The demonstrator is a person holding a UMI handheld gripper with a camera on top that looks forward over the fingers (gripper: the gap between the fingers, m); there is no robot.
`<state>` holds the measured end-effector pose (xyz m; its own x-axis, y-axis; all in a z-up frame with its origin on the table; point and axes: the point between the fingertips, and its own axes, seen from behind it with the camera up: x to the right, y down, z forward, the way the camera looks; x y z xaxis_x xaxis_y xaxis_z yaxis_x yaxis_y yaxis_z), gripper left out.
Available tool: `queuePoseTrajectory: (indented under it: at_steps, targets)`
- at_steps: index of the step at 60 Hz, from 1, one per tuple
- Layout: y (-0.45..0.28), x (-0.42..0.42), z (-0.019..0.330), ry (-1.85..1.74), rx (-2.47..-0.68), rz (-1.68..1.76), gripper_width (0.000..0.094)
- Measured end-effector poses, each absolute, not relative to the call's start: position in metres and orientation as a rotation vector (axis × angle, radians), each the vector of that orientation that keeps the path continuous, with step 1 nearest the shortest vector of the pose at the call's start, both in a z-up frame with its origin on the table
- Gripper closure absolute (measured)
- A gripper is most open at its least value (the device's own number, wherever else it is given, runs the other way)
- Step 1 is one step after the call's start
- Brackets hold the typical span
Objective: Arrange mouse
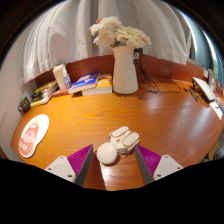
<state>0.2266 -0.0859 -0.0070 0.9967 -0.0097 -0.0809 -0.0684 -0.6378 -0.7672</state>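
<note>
A small white mouse (122,140), with a round white part (107,153) at its near end, lies on the wooden desk (170,125). It sits between my fingertips and just ahead of them, with a gap on each side. My gripper (114,150) is open, its magenta pads (80,160) at either side of the mouse. A round orange and pink mouse pad (33,135) lies on the desk far to the left of the fingers.
A white vase (124,70) with pale flowers (118,33) stands at the back middle of the desk. Books (85,82) lie to its left. A white device (207,90) and cables sit at the back right. Curtains hang behind.
</note>
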Motion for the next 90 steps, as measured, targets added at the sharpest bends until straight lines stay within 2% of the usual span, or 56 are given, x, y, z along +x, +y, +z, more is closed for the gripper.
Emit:
queuePoseTrajectory:
  at_steps: [16,28,33,42,48,58,64,75,80,85,90]
  targets:
    - [-0.046,0.200,-0.012,-0.086,-2.288,0.087,0.0127]
    - [-0.036,0.197,-0.014,-0.105,-2.302,0.058,0.0276]
    - [-0.033,0.197,-0.014,-0.107,-2.303,0.056,0.0405]
    - [-0.033,0.196,-0.015,-0.100,-2.329,0.033,0.0461]
    - [-0.033,0.195,-0.017,-0.113,-2.370,0.002,0.0532]
    - [-0.033,0.193,-0.013,-0.070,-2.451,-0.050,0.0534]
    - [-0.019,0.186,0.031,-0.013,-2.395,-0.105,0.0532]
    - [0.016,0.128,0.175,0.135,-2.165,-0.101,0.0529]
    - [0.024,0.084,0.226,0.146,-2.091,-0.085,0.0529]
    - [0.028,0.034,0.249,0.102,-2.052,-0.066,0.0530]
    - [0.033,-0.019,0.238,0.050,-2.059,-0.035,0.0530]
